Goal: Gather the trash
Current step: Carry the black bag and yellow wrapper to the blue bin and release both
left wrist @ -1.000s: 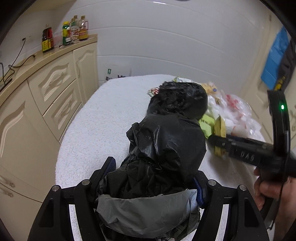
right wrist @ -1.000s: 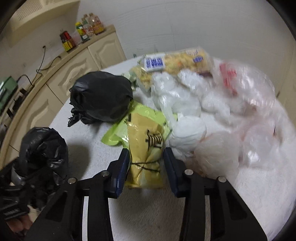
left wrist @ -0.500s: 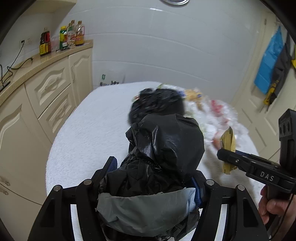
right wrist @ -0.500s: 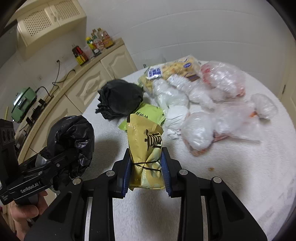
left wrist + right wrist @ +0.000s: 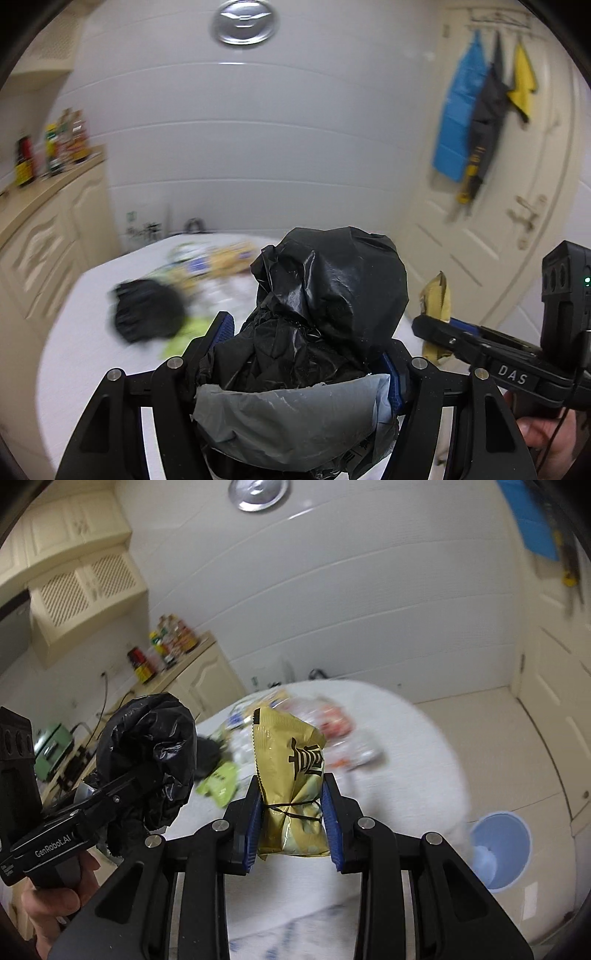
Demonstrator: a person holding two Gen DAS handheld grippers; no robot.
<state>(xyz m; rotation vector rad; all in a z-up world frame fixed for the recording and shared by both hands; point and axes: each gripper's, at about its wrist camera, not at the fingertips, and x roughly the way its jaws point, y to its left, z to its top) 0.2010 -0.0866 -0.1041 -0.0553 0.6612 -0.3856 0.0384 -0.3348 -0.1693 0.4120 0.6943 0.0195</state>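
Trash is held in both grippers, clear above the white-covered table (image 5: 424, 760): a knotted black bag (image 5: 325, 295) is clamped between the pads of the left gripper (image 5: 303, 350), and a gold snack packet (image 5: 291, 779) is pinched across its crumpled waist by the right gripper (image 5: 291, 812), whose jaws have just been closing onto it. Both pieces are judged light and soft. The black film looks thin, slick and easily torn, so the bunched, knotted part is the better hold than a single loose layer. A grey sheet (image 5: 291, 417) sags from under the bag and could slip free. The packet's foil is glossy and slippery; its gathered middle, tied with a thin black band, is the firmest place, as the flat sealed top would slide. More trash lies blurred on the table: another black bag (image 5: 147, 314), a lime-green wrapper (image 5: 218, 779) and clear plastic bags. A pale blue bin (image 5: 498, 853) stands on the floor beside the table. Legible writing: "DAS" on the right gripper's body, "GenRobot.AI" on the left's; large dark characters on the packet cannot be read
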